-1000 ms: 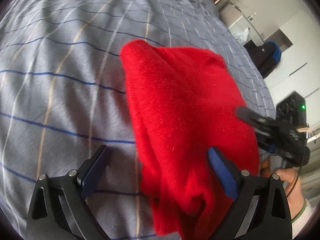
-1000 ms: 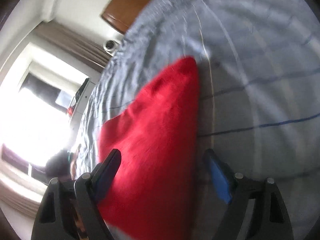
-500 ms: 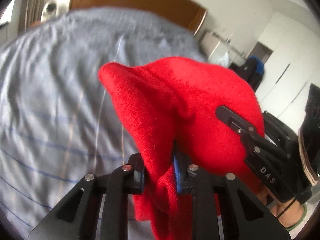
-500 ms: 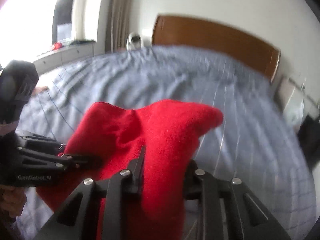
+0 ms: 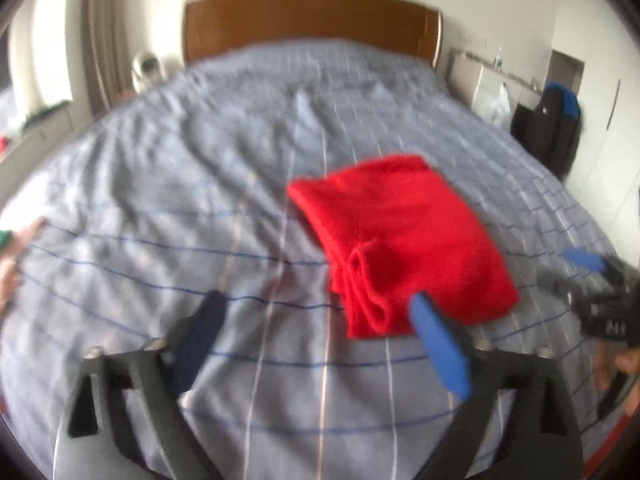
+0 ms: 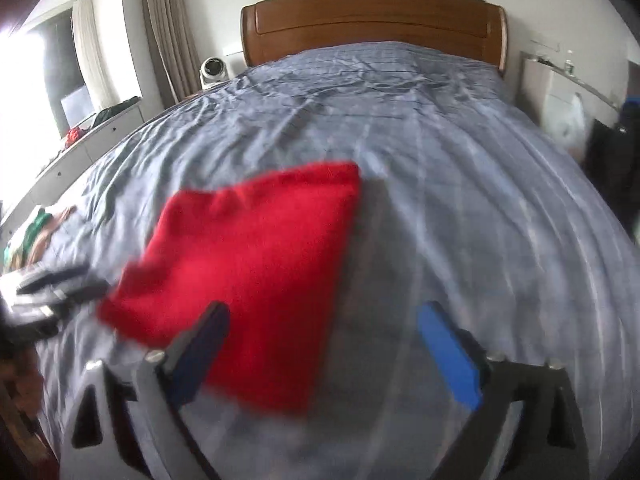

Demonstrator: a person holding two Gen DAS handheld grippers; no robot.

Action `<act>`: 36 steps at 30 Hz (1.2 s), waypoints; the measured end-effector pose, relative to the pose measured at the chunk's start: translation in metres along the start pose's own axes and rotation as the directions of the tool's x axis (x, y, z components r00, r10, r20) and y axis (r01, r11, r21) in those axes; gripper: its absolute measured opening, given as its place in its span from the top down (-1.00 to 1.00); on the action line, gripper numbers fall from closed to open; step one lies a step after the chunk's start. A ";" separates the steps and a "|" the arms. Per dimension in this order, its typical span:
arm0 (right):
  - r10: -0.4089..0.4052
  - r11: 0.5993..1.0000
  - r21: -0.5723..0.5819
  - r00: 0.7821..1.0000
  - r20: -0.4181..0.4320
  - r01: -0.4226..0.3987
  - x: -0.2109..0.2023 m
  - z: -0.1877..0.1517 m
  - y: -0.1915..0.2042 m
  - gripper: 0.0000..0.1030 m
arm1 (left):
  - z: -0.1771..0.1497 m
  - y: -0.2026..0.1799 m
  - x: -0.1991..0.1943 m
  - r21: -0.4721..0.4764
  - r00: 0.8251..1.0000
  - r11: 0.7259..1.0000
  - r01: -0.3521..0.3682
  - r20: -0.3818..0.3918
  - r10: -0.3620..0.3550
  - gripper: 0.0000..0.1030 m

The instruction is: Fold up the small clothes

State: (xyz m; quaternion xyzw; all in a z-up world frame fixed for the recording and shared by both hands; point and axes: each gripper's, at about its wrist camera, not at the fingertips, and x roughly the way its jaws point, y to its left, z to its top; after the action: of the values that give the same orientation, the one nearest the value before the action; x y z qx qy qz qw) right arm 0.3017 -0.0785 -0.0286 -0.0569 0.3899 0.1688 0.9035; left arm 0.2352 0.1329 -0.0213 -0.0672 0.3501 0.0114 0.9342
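A red knit garment lies folded in a rough rectangle on the grey-blue checked bed cover. My left gripper hangs above the cover near the garment's near left corner. Its jaws are opening wide, with only bed cover and that corner behind them. My right gripper hovers over the garment's near right edge, and its jaws are opening too, pressing on nothing. Each gripper shows in the other's view: the right gripper at the right edge, the left gripper at the left edge.
A wooden headboard closes the far end of the bed. A white fan and a long white dresser stand at the left. A dark bag stands at the right. Green and pink clothes lie at the bed's left edge.
Half a second ago both grippers were shut on the raised red garment. Both have let go and opened wide, and the garment now lies folded on the bed. Both have drawn back and up.
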 end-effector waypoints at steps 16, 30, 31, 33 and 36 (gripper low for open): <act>-0.053 0.996 -0.064 0.996 0.073 0.057 -0.136 -0.047 0.048 -0.99 | -0.025 -0.022 -0.095 -0.021 0.975 0.977 -0.211 0.064 0.212 -0.97; -0.102 0.994 -0.037 0.990 0.100 0.107 -0.171 -0.084 0.059 -0.99 | -0.074 -0.033 -0.130 0.047 0.976 0.975 -0.218 0.006 0.218 -0.99; -0.128 0.991 -0.036 0.986 0.104 0.132 -0.175 -0.088 0.059 -0.99 | -0.080 -0.033 -0.134 0.047 0.979 0.978 -0.205 0.001 0.206 -0.99; -0.143 0.988 -0.043 0.986 0.087 0.147 -0.179 -0.095 0.059 -0.99 | -0.089 -0.035 -0.140 0.053 0.982 0.981 -0.186 -0.005 0.186 -0.99; -0.031 0.999 0.010 0.999 0.026 0.031 -0.183 -0.099 0.053 -0.99 | -0.093 -0.041 -0.150 0.072 0.984 0.982 -0.177 -0.009 0.178 -1.00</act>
State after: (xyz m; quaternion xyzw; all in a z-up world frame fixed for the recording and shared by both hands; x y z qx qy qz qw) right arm 0.0985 -0.0999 0.0372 -0.0566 0.3778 0.1536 0.9113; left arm 0.0639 0.0833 0.0125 -0.0026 0.3622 0.0818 0.9285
